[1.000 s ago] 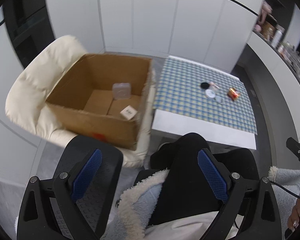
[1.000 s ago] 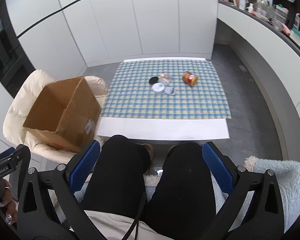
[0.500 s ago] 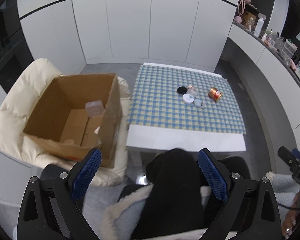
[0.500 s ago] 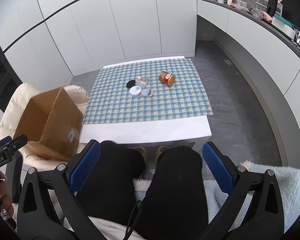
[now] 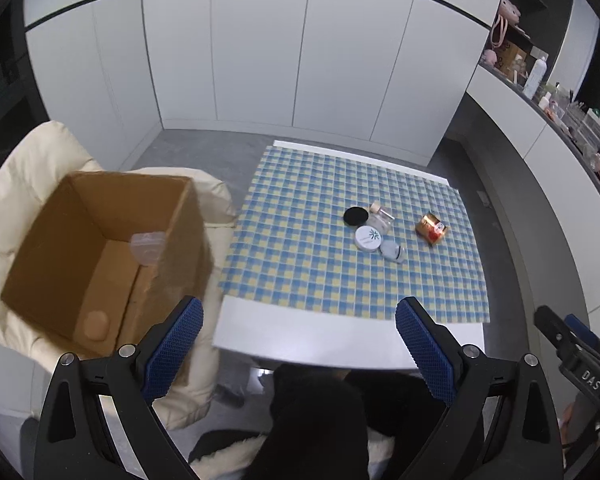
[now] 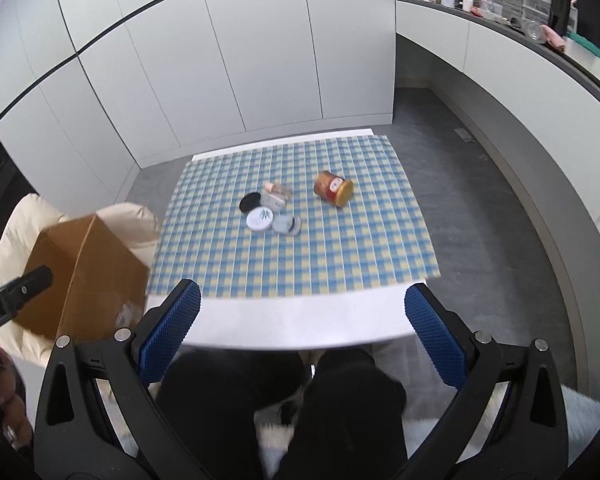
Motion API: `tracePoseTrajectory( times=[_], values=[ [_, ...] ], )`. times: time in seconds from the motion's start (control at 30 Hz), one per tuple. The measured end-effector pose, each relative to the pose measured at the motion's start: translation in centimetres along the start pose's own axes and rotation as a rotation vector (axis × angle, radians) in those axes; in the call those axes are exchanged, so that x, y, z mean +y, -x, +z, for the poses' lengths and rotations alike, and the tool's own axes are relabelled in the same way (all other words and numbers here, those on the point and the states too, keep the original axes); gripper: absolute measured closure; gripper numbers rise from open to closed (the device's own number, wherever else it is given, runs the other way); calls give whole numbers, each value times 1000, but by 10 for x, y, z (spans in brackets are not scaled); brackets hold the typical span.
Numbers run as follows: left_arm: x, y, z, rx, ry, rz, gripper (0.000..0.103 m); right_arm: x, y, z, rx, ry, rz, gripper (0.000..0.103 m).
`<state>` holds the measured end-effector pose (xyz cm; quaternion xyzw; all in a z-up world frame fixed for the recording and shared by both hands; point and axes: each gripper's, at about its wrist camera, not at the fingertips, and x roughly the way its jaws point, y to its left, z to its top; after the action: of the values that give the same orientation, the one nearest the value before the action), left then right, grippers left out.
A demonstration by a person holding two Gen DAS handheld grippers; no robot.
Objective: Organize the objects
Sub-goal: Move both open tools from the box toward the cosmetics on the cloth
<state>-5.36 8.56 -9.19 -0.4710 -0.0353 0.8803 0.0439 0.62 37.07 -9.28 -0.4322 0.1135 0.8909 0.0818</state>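
Observation:
An open cardboard box [image 5: 100, 248] rests on a cream armchair [image 5: 16, 184] left of a low table with a blue checked cloth [image 5: 340, 240]. On the cloth lie a black lid [image 5: 356, 216], a white round tin [image 5: 369, 237], a small glass bottle [image 5: 381, 218], a clear lid [image 5: 391, 250] and an orange jar on its side [image 5: 431, 229]. The box holds a clear plastic container [image 5: 148, 246]. My left gripper [image 5: 298, 344] is open and empty above the table's near edge. My right gripper [image 6: 300, 324] is open and empty, also short of the objects [image 6: 272, 210].
The person's black-trousered knees [image 6: 284, 400] sit below both grippers at the table's near edge [image 6: 292, 324]. White cupboard walls [image 5: 300, 60] stand behind the table. A curved counter with bottles and clutter [image 6: 520, 8] runs along the right. Grey floor [image 6: 500, 220] lies to the right of the table.
Both grippers have risen and tilted forward, so the table sits larger and nearer the middle of each view. The left view has swung from the box toward the table. Nothing was grasped.

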Motion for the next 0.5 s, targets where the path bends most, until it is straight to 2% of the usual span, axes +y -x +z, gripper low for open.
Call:
tracePoseTrajectory(
  times=[0.1, 0.2, 0.5],
  values=[
    [-5, -28, 10, 0, -13, 31, 6, 5, -33, 14, 15, -3, 13, 0],
    [-6, -60, 19, 25, 16, 11, 6, 8, -64, 25, 25, -5, 41, 0],
    [-14, -151, 33, 70, 24, 43, 6, 10, -170, 49, 80, -6, 29, 0]
  ],
)
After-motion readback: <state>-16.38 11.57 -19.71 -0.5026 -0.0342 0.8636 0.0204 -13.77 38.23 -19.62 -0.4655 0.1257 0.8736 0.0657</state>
